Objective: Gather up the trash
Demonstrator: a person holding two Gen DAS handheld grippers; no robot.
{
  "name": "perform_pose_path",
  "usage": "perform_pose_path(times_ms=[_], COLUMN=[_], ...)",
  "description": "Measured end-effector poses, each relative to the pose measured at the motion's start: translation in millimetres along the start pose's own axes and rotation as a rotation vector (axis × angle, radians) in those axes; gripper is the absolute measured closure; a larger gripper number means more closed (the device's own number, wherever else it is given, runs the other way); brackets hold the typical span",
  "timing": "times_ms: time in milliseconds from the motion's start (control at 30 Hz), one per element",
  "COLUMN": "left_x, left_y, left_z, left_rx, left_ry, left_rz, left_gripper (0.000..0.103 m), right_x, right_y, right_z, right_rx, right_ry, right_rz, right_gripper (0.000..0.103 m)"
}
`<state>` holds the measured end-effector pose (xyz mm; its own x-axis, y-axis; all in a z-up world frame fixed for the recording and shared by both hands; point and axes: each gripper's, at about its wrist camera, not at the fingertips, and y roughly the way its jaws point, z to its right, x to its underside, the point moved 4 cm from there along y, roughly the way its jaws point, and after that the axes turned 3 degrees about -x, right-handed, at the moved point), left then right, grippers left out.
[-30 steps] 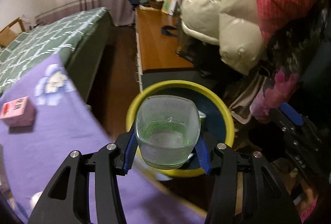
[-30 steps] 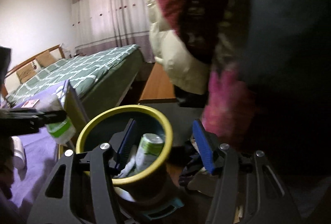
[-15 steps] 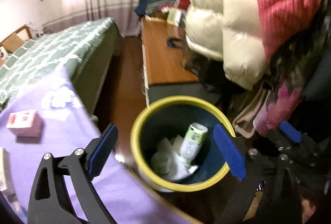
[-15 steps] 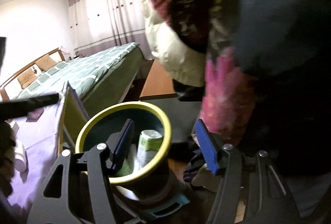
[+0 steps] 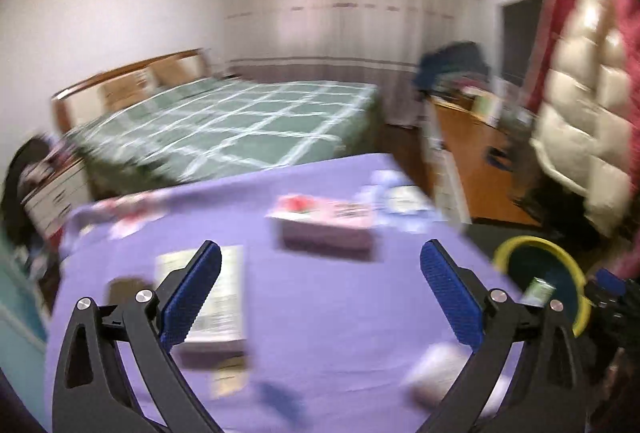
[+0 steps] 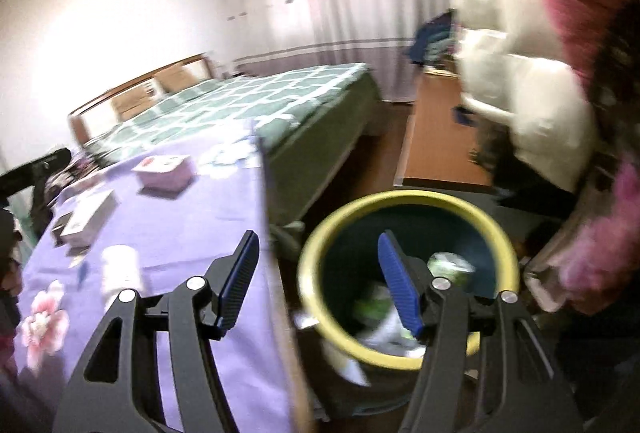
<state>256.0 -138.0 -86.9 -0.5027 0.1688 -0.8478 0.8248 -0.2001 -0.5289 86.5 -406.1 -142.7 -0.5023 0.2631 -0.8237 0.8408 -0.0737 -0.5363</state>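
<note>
My left gripper (image 5: 319,246) hovers over the purple-clothed table (image 5: 340,333), its jaws still opening wide with nothing between them. Just beyond it lies a pink box (image 5: 324,229); a white booklet (image 5: 224,297) lies under its left finger. A blurred white thing (image 5: 440,369) lies near its right finger. The yellow-rimmed dark bin (image 5: 520,243) stands on the floor at the right, with a green can (image 5: 540,289) inside. My right gripper (image 6: 318,237) is open and empty, over the gap between the table edge and the bin (image 6: 400,197), which holds the can (image 6: 448,263) and white paper (image 6: 384,333).
On the table also lie the pink box (image 6: 164,171), a white box (image 6: 88,219) and a white roll (image 6: 120,269). A green checked bed (image 5: 240,125) stands behind. A low wooden cabinet (image 5: 472,153) and hanging padded coats (image 5: 580,113) crowd the right side.
The left gripper let go of the clear plastic cup over the bin, opened wide and swung left over the table. The right gripper also swung left, so the bin now sits right of centre.
</note>
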Motion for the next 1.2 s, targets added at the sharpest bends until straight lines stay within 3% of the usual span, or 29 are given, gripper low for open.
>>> perform_pose_path(times_ms=[267,467,700,900,1067,1133,1200], left_x=[40.3,63.1,72.0,69.6,70.4,70.8,70.8], left_y=[13.0,15.9,23.0,18.8,17.5,18.4,18.6], left_z=[-157.1,-215.9,-218.2,-206.0,-205.3,-205.8,-206.1], left_rx=[-0.297,-0.360,-0.348,-0.335,-0.317,-0.311,-0.312], left_ry=[-0.115,-0.227,-0.225,-0.199,-0.220,-0.225,-0.224], left_rz=[0.010,-0.016,-0.046,-0.032,-0.046,-0.047,-0.048], left_gripper=[0.005,0.005,0.005,0.005,0.005,0.005,0.005], right_x=[-8.1,-5.5,18.3,34.8,39.7,41.5,41.7], right_y=[14.5,23.0,43.6,58.1,63.2,65.1,64.6], right_z=[-78.2,-122.4,-151.2,-149.4,-147.9,-149.1,-149.6], right_rx=[-0.154,-0.247,-0.302,-0.320,-0.331,-0.339,-0.338], right_ry=[-0.100,-0.169,-0.234,-0.225,-0.206,-0.207,-0.212], right_rz=[-0.028,-0.067,-0.176,-0.270,-0.290,-0.305,-0.300], right_gripper=[0.044,0.043,0.042,0.042,0.042,0.052,0.052])
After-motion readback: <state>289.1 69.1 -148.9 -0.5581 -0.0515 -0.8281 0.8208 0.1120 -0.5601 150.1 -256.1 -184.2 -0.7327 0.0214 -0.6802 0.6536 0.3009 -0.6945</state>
